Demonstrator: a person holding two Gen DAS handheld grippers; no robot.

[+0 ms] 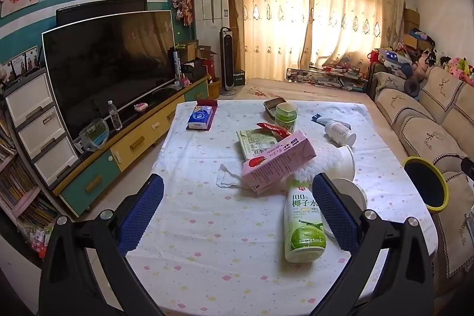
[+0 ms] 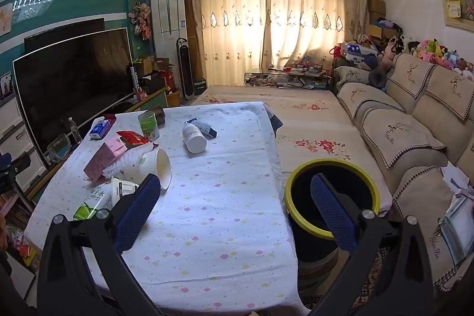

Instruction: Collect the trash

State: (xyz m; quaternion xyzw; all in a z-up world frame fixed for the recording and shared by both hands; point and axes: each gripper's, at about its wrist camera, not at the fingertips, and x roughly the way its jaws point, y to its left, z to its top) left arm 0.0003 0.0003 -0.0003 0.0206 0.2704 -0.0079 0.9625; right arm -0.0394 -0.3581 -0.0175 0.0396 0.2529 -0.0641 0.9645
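Both claws [image 1: 237, 209] [image 2: 234, 203] apart, empty; pink carton [image 1: 278, 165] leans over coconut-water bottle [image 1: 303, 224]

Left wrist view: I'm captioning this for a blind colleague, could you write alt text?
The open left gripper hovers over a table with a dotted white cloth, near a lying green-and-white coconut water bottle and a pink strawberry carton. A yellow-rimmed black bin stands right.

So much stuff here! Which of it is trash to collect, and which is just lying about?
Likely for the job:
coconut water bottle
pink carton
paper cup
red wrapper
yellow-rimmed bin

Likely just lying about:
tissue pack
TV
sofa
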